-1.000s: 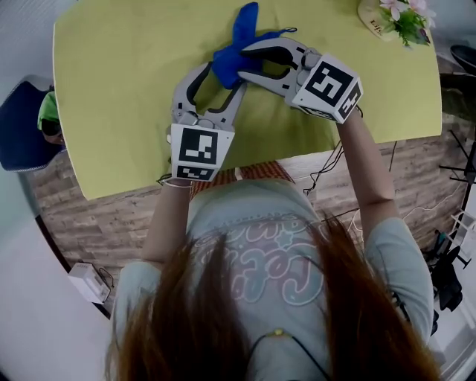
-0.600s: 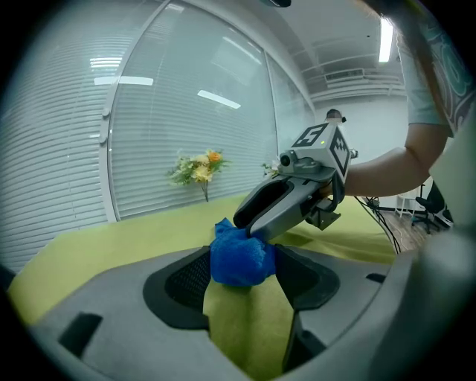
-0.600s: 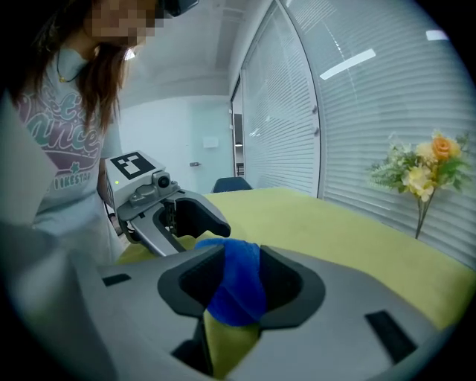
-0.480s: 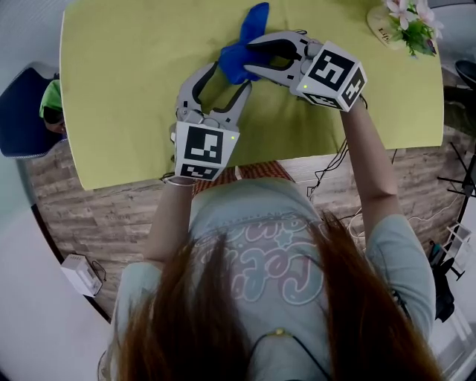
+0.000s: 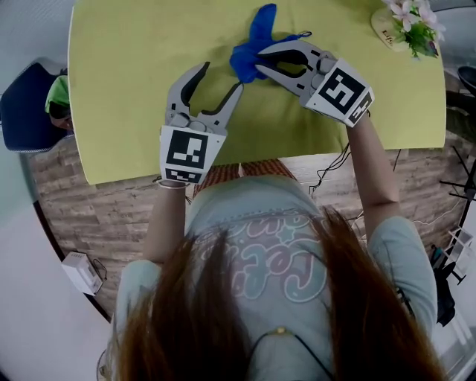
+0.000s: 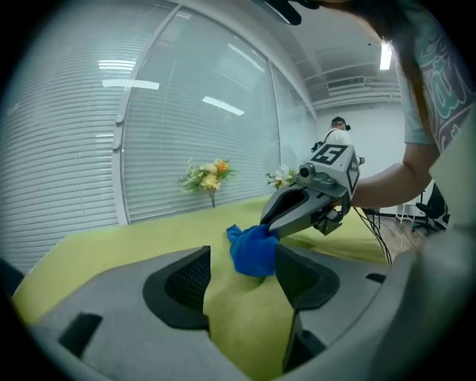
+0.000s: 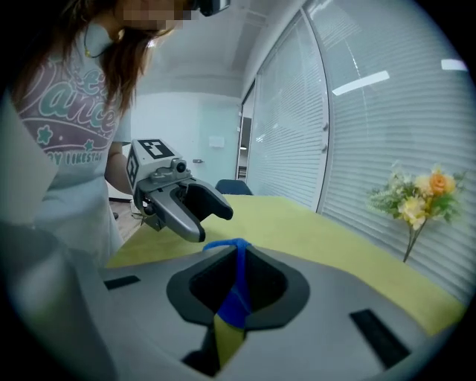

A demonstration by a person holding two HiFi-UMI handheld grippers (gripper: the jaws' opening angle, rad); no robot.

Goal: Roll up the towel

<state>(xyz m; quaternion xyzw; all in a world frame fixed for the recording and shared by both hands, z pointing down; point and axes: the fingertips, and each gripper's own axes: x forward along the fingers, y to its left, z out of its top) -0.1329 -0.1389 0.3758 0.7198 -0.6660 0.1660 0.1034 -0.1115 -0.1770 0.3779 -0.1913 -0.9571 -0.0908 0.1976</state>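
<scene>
Your right gripper [image 5: 259, 65] has just been closing, and its jaws now pinch a thin fold of the blue towel [image 5: 253, 46]. The towel sits bunched in a heap toward the far side of the yellow-green table [image 5: 119, 89]. Your left gripper [image 5: 220, 77] is spread wide and holds nothing. It sits short of the heap, with the towel straight ahead of its jaws but apart from them.

Here's where it can go wrong. That pinch looks narrow, just a sliver of cloth, so a sharp tug may pull the fold free. The towel is crumpled, not flat, so if you start rolling now I'd expect a lumpy wad rather than a neat roll. If you pull with the right side alone, the whole heap will likely slide across the tablecloth instead of spreading out, because nothing anchors the other end.

Watch the thin loop [image 7: 223, 244] arching over your right jaws, since it could snag as you turn the wrist. The flowers [image 5: 409, 22] stand well apart at the far corner, but a wide sweep to the right could reach them.
</scene>
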